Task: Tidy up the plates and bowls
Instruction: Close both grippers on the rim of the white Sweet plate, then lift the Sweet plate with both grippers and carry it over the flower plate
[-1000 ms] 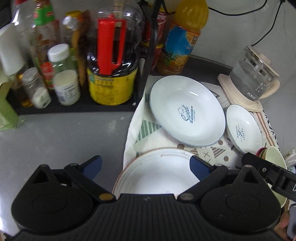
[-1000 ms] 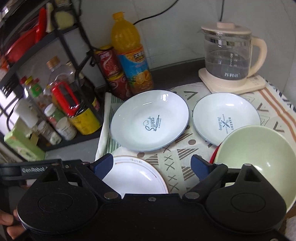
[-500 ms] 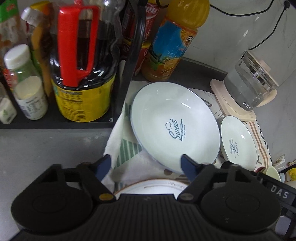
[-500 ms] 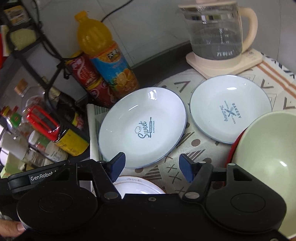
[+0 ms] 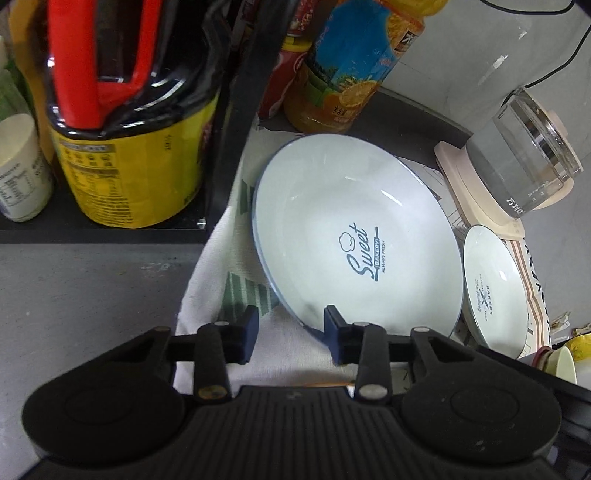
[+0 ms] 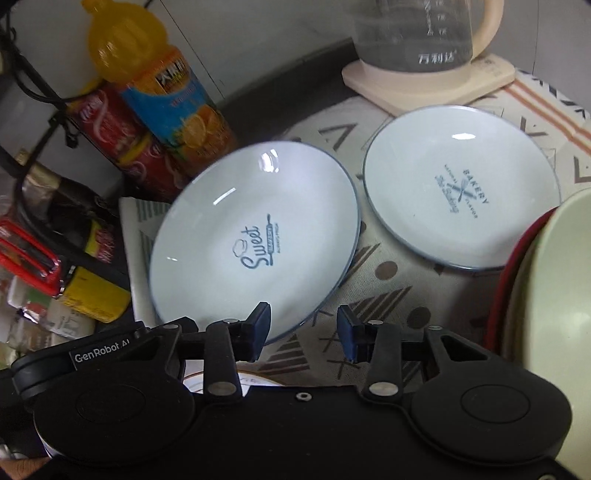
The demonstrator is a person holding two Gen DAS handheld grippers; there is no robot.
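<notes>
While closing both sets of jaws, not yet clamped: L gripper (image 5: 290, 334) & R gripper (image 6: 303, 328) straddle near rim of big Sweet plate (image 5: 354, 236) on patterned cloth (image 5: 221, 288); grasp step, next pinch rim w/o slipping, then lift level

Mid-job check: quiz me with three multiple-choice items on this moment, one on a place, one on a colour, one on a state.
1. The smaller Bakery plate lies where?
A. on the patterned cloth
B. on the rack shelf
C. inside the green bowl

2. What colour is the lettering on the big Sweet plate?
A. red
B. dark blue
C. gold

3. How does the big Sweet plate lie?
A. upside down
B. stacked on the smaller plate
C. face up, empty

Answers:
1. A, it rests on the cloth in front of the kettle.
2. B, the print reads dark blue.
3. C, its logo shows and nothing lies in it.
</notes>
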